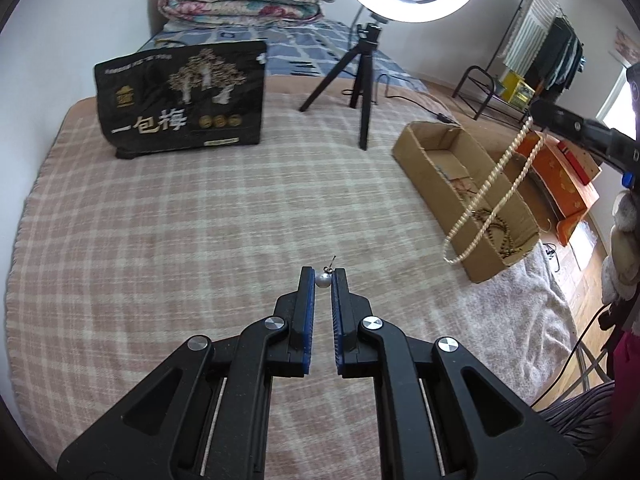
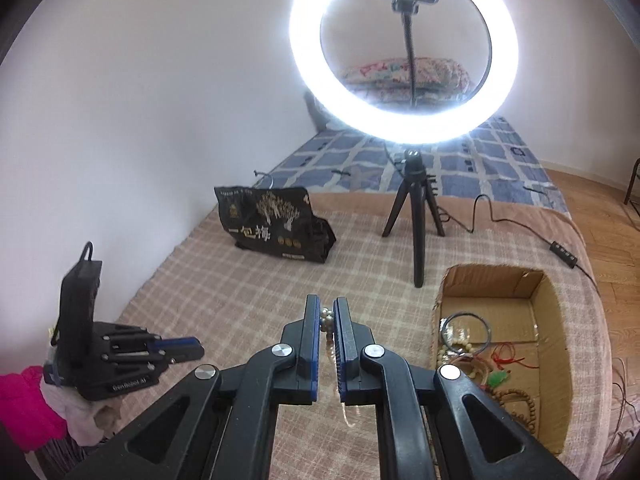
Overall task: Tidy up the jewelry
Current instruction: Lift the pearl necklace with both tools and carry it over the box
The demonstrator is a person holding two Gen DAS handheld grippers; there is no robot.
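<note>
A ring light [image 2: 404,52] is glaring white at twelve o'clock, blowing out its rim and washing the wall [image 2: 140,100]. Fisheye distortion is bending edges; black vignetting is darkening corners. Shadows are staying soft.

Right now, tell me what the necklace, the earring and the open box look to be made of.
Necklace: cream beads with a soft sheen, pearl or imitation, hanging from the right tongs.
Earring: a glossy silver-grey ball on a thin dark metal hook, in the left tongs; pearl or coated bead, unclear.
Box: brown corrugated cardboard, matte, with folded flaps.
</note>
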